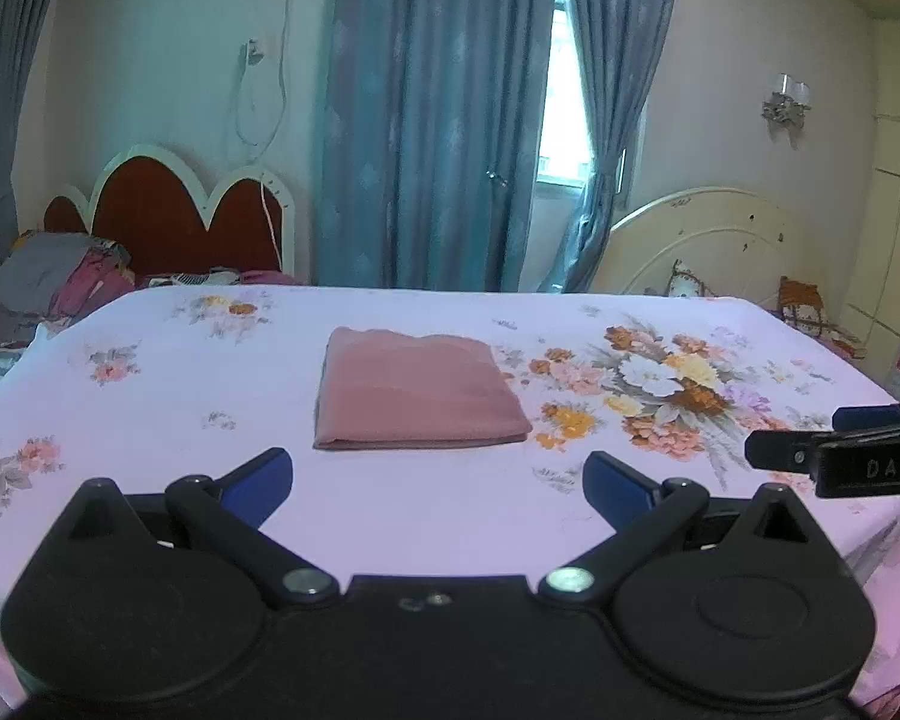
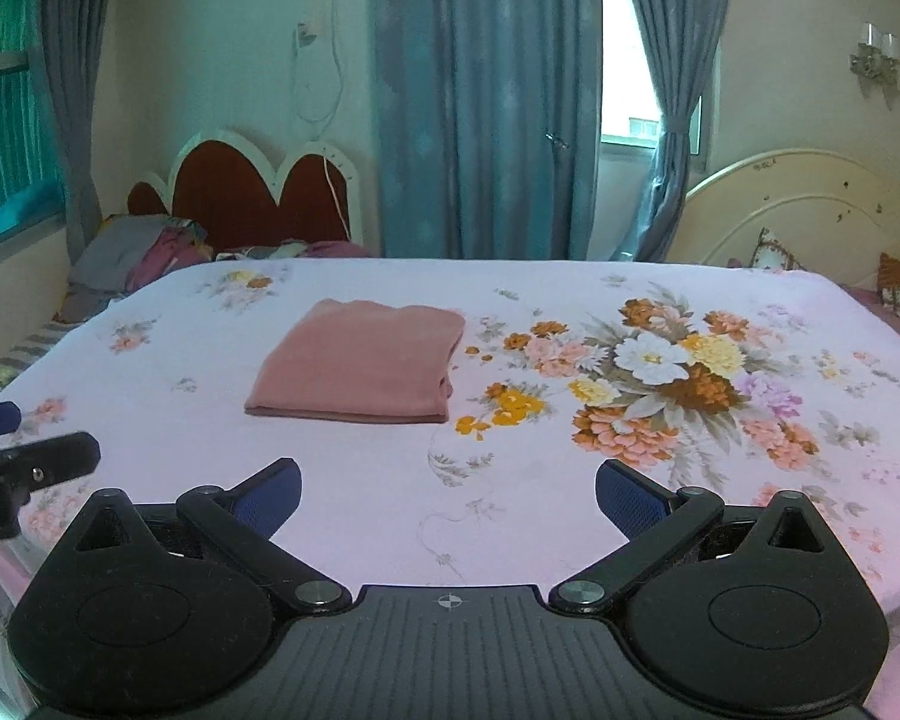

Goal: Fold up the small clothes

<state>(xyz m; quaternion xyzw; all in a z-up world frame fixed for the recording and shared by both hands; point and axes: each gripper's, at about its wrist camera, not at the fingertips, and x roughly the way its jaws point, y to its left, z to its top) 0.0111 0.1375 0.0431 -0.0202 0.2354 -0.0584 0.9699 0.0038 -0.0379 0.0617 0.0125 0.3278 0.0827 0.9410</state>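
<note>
Pink cloth (image 1: 417, 387) lay folded at 12 o'clock; I judged it soft, light, best pinched at a corner; both hand-held grippers, left (image 1: 438, 489) and right (image 2: 447, 495), were spread, empty.

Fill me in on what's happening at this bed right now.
A person is working with two handheld grippers at a bed covered by a floral sheet. A pink garment lies already folded into a neat rectangle in the middle of the sheet. Neither gripper touches it: the left gripper and the right gripper both hang short of its near edge with jaws spread wide and nothing between them. A pile of other clothes sits on the far bed at left.
</note>
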